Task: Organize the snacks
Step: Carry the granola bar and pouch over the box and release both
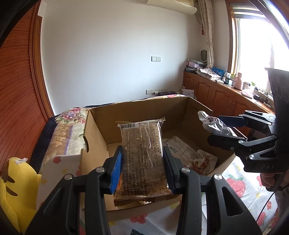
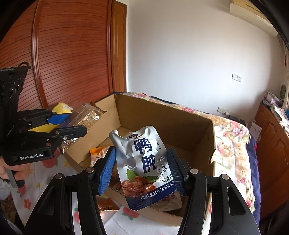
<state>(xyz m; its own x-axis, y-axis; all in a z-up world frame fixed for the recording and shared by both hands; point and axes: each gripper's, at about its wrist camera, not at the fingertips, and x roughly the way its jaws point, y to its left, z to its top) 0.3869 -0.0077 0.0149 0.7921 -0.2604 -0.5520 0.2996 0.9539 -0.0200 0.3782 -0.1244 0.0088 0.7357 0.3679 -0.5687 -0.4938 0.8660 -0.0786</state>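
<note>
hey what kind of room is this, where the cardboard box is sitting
Most likely a bedroom in a home. The cardboard box sits on a bed with a floral quilt, a louvred wooden wardrobe door stands to one side, and a wall air conditioner hangs near the curtained window.

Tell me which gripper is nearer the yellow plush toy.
Left. The left gripper, shut on the brown snack pack, is beside the yellow plush toy. The right gripper, holding the silver pouch, is across the cardboard box.

The clear snack bar pack (image 1: 142, 159) hides much of the cardboard box (image 1: 97, 130) floor; small print on the silver pouch (image 2: 144, 162) is unreadable.
</note>
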